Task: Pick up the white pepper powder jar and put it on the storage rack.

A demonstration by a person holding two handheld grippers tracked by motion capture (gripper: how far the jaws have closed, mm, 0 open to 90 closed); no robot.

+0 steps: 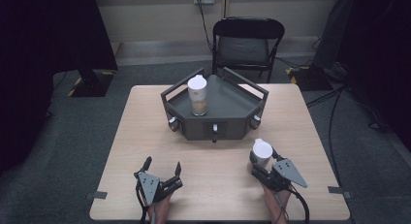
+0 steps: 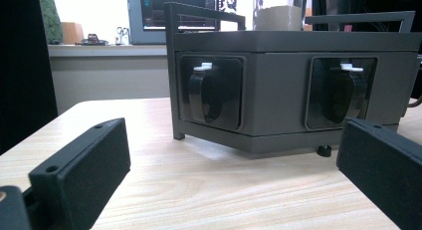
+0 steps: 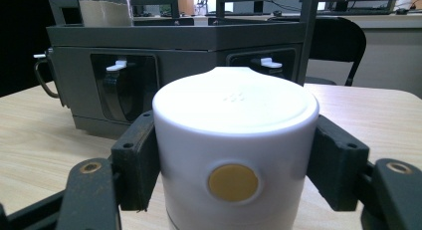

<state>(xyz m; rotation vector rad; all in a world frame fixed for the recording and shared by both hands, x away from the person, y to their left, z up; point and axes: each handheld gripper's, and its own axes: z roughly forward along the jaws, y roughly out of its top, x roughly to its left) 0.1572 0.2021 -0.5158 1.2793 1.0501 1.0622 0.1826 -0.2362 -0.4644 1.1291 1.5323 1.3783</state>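
Note:
A white-lidded container (image 1: pixel 261 149) stands on the wooden table (image 1: pixel 145 122) at the front right. My right gripper (image 1: pixel 262 162) is shut on it, with a pad pressed on each side. In the right gripper view the container (image 3: pixel 234 105) has a yellow round spot on its front and sits between the pads (image 3: pixel 137 155). My left gripper (image 1: pixel 163 164) rests at the front left, open and holding nothing. A dark grey tray (image 1: pixel 232 100) with handles stands at mid-table. On it is an upright clear jar (image 1: pixel 198 95) with a white lid and a beige filling.
The tray's front faces carry black latches with white tabs (image 2: pixel 203 66), close ahead of the left gripper (image 2: pixel 231 140). Beyond the table's far edge stands a black folding chair (image 1: pixel 247 42). Cables run over the floor at the right (image 1: pixel 334 117).

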